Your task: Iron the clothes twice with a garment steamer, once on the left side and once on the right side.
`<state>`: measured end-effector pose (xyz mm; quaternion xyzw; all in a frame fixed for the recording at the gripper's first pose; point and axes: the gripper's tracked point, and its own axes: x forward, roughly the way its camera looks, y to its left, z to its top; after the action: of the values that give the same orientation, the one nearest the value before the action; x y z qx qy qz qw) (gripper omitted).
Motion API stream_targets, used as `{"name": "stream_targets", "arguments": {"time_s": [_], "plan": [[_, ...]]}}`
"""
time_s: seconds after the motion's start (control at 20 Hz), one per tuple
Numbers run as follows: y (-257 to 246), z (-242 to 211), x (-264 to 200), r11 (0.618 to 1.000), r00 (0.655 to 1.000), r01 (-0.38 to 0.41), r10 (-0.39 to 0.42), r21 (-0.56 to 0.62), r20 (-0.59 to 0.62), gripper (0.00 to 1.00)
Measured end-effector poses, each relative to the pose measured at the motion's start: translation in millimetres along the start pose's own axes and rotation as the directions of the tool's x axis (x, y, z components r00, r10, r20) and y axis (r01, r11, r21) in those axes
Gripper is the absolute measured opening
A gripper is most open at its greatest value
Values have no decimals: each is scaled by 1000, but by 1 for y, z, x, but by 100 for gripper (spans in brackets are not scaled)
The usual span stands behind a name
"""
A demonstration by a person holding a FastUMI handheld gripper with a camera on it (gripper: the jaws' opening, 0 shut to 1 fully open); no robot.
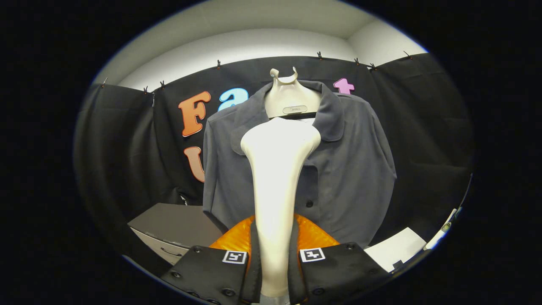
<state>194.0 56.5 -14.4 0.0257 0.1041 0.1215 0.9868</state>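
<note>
- My hand-held gripper [274, 271] is closed on the steamer [277, 169]; both fingers press on its handle, one on each side.
- The steamer stands upright between the fingers, and its wide head points to 12 o'clock, toward the shirt [338, 169].
- The shirt hangs on a hanger [292, 91] just beyond the steamer head. I cannot tell if the head touches the cloth or is only near it.
- The head is now about at the chest, close to the collar and the button line.
- I judge that the shirt is light and soft, so it will swing away if I push hard. A gentle, flat contact is better.
- The steamer handle looks smooth and stiff. The hold low on the handle seems good, but the head can tip, so I should keep the grip firm.
- A grey box [175, 228] is at 8 o'clock, and white paper [398, 250] at 4 o'clock.
</note>
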Motion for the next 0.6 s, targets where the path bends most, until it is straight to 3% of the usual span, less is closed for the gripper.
{"name": "stream_targets", "arguments": {"time_s": [0.6], "plan": [[1, -26, 44, 995, 995, -99, 98, -33, -19, 32]]}}
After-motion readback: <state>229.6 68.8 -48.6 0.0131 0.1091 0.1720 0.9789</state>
